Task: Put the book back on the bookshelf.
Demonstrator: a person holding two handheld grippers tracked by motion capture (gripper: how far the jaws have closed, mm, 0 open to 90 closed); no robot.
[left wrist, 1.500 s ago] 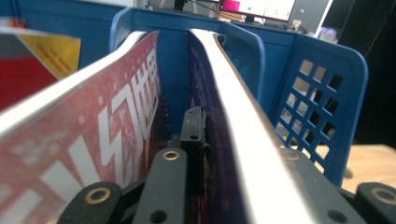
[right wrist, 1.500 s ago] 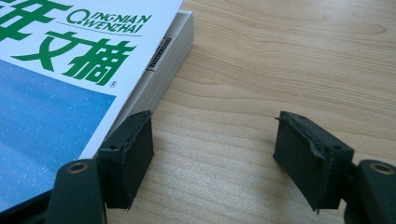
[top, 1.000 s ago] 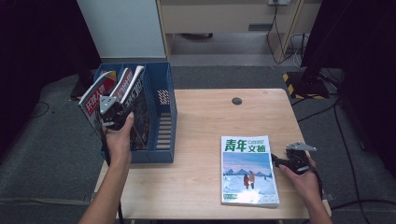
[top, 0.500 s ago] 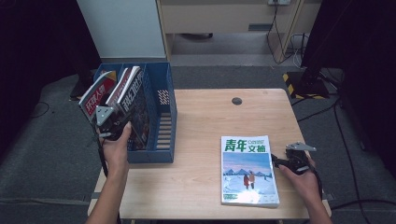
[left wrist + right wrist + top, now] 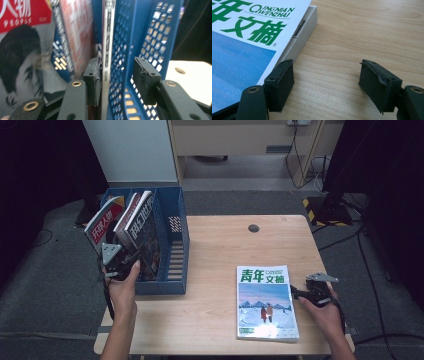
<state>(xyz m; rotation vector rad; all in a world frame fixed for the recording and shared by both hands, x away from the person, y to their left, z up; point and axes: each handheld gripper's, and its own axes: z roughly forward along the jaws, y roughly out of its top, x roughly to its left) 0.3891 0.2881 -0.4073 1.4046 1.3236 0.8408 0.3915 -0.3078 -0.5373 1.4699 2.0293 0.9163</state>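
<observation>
Two grippers at work, high view first. Blue file rack (image 5: pixel 165 245) is the landmark, at the table's (image 5: pixel 215 250) left edge. Left gripper (image 5: pixel 126 261) sits at the rack's near end, at the lower edge of the magazines standing in its slots: a red-covered one (image 5: pixel 102 224) in the far-left slot, two more (image 5: pixel 142 227) leaning together in the middle; the rightmost slot looks empty. Stack of Qingnian Wenzhai magazines (image 5: pixel 266 302) lies flat well right of the rack, right gripper (image 5: pixel 295 293) just beside its right edge.

Left gripper view: jaws have just been opening; one pad (image 5: pixel 93 80) touches the thin magazine (image 5: pixel 108 50), the other stands clear beside the rack's lattice wall (image 5: pixel 150 37). Released, I judge.

Right gripper view: jaws spread, nothing between; left pad (image 5: pixel 280 82) touches the stack's (image 5: pixel 249 50) corner. Likely glossy, floppy, slippery; best pinched at the spine edge.
</observation>
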